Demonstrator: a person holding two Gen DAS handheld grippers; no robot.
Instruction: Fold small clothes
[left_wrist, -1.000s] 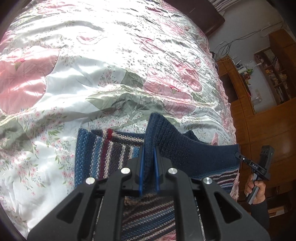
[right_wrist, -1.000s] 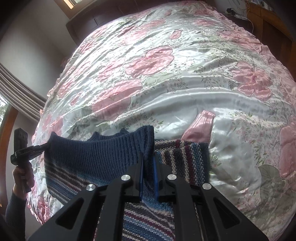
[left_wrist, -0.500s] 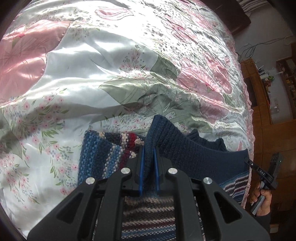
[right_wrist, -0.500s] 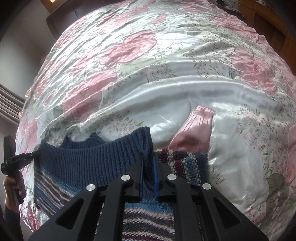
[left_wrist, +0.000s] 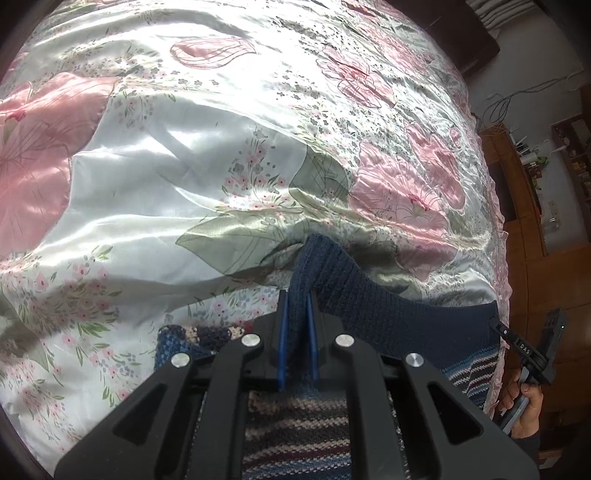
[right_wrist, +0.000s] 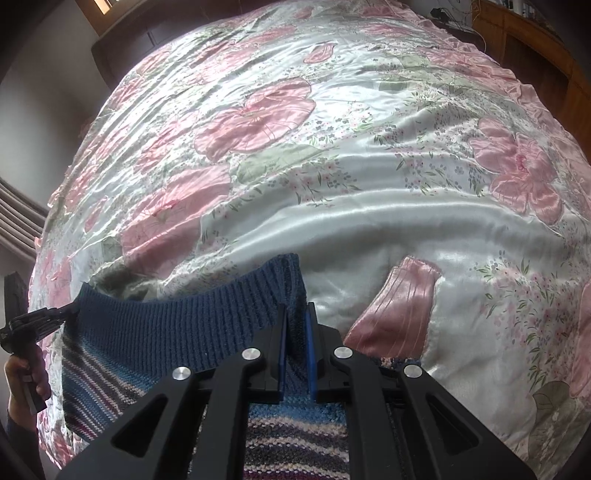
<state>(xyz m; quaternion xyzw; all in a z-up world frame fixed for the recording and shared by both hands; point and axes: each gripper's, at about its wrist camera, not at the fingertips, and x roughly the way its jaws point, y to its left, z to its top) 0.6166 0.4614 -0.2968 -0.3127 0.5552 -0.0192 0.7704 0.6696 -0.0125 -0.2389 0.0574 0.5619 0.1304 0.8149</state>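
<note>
A small knitted sweater (left_wrist: 388, 314) with a navy ribbed hem and a blue, maroon and white striped body hangs stretched between both grippers over the bed. My left gripper (left_wrist: 295, 306) is shut on one corner of the navy hem. My right gripper (right_wrist: 295, 317) is shut on the other corner of the sweater (right_wrist: 173, 332). In the left wrist view the right gripper (left_wrist: 532, 354) appears at the far right, held by a hand. In the right wrist view the left gripper (right_wrist: 33, 321) shows at the far left. The striped body drops below the fingers, partly hidden.
A satin bedspread (left_wrist: 192, 177) with pink flowers and green leaves covers the bed (right_wrist: 369, 177) under the sweater. Wooden furniture (left_wrist: 546, 258) and shelves stand past the bed's right edge. A dark headboard (right_wrist: 122, 48) lies at the far end.
Both grippers have lifted the sweater's hem and carried it forward over the bed. The striped folded part lying on the bedspread has slipped nearly out of sight beneath the fingers.
</note>
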